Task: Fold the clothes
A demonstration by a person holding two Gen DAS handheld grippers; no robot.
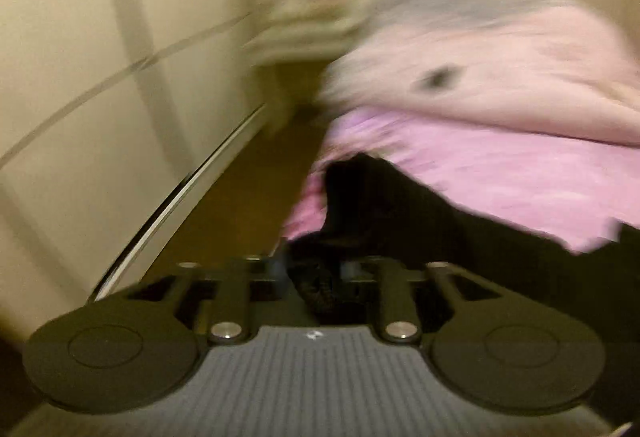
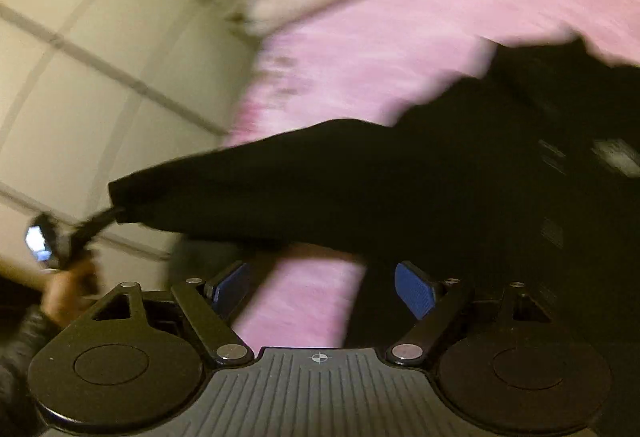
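Observation:
A black garment [image 1: 400,213] lies on a pink bed sheet [image 1: 500,173]. My left gripper [image 1: 316,277] is shut on an edge of this garment, with black cloth bunched between its jaws. In the right wrist view the same garment [image 2: 360,181] stretches from the right towards the left gripper [image 2: 108,217], which holds its far corner lifted. My right gripper [image 2: 320,289] is open, its blue pads [image 2: 414,289] wide apart, over the sheet [image 2: 400,37] just below the garment's edge. Both views are blurred by motion.
A pale pink blanket or pillow [image 1: 500,57] lies at the far end of the bed. A cream panelled wall or wardrobe [image 1: 80,77] runs along the left, with a strip of brown floor [image 1: 240,197] between it and the bed. The person's hand [image 2: 68,289] shows at left.

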